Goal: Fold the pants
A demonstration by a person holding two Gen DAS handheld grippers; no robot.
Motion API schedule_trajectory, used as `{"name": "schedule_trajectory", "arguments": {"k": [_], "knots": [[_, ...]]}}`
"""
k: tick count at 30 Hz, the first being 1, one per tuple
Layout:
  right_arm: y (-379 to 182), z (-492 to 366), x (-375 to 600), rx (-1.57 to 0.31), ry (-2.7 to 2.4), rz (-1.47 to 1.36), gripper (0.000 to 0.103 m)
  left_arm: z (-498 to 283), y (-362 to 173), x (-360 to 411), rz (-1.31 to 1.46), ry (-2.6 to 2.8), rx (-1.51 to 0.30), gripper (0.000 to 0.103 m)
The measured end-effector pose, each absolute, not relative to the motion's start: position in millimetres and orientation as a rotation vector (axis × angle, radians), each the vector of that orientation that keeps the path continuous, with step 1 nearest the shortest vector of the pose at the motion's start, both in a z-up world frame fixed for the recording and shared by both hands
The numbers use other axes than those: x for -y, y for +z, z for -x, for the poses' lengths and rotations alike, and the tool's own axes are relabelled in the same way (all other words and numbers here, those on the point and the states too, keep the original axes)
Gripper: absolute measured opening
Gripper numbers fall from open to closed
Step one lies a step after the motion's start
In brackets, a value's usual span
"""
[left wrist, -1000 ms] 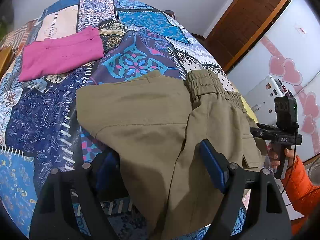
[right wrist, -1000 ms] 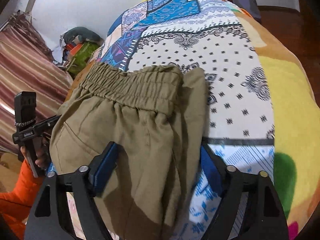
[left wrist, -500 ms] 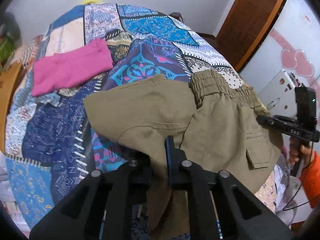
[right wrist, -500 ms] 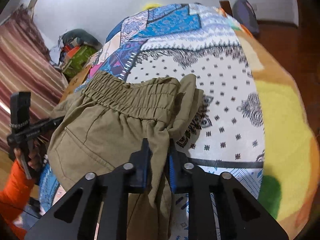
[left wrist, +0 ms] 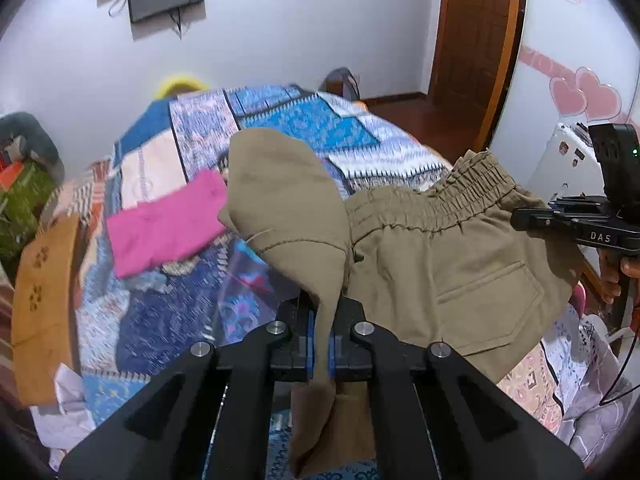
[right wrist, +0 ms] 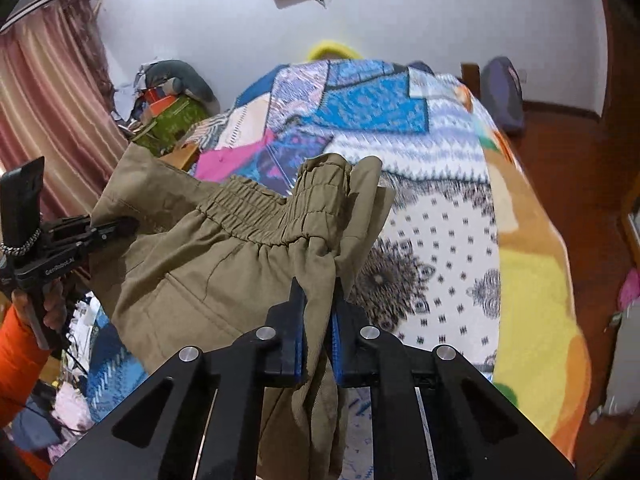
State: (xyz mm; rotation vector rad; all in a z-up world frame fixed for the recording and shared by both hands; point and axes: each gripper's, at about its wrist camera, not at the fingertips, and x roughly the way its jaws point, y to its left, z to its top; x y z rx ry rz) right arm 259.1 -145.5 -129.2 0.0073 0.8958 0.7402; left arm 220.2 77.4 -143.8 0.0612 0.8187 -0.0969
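On my left, a folded pink garment (left wrist: pixel 168 224) lies on the patchwork bedspread (left wrist: pixel 304 120), set aside, probably as finished work. Next to it, the olive pants (left wrist: pixel 440 256) hang above the bed, lifted clear so I can, I judge, carry the near edge over into a fold.

My left gripper (left wrist: pixel 319 344) is clamped tight on a gathered strip of one pant leg; the cloth balloons up from between its blue pads (left wrist: pixel 309 340) and drapes below them. Farther right, the elastic waistband (right wrist: pixel 256 208) stretches between the two tools.

My right gripper (right wrist: pixel 317 344) is pinching a bunch of fabric just below the waistband, its jaws closing the last little way on the thicker cloth. Both grips sit on the near edge, which keeps the pants spread between them rather than bunched.
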Motion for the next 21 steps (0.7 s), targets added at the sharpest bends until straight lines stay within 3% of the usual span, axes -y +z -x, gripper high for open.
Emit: {"name": "schedule_trajectory", "arguments": {"k": [11, 21], "knots": [[-71, -275, 101, -0.746, 0.778, 0.052, 0.009, -226, -85, -113, -0.073, -0.017, -0.686, 0.004], [-48, -308, 36, -0.644, 0.833, 0.095, 0.009, -257, -70, -178, -0.029, 0.093, -0.645, 0.004]]}}
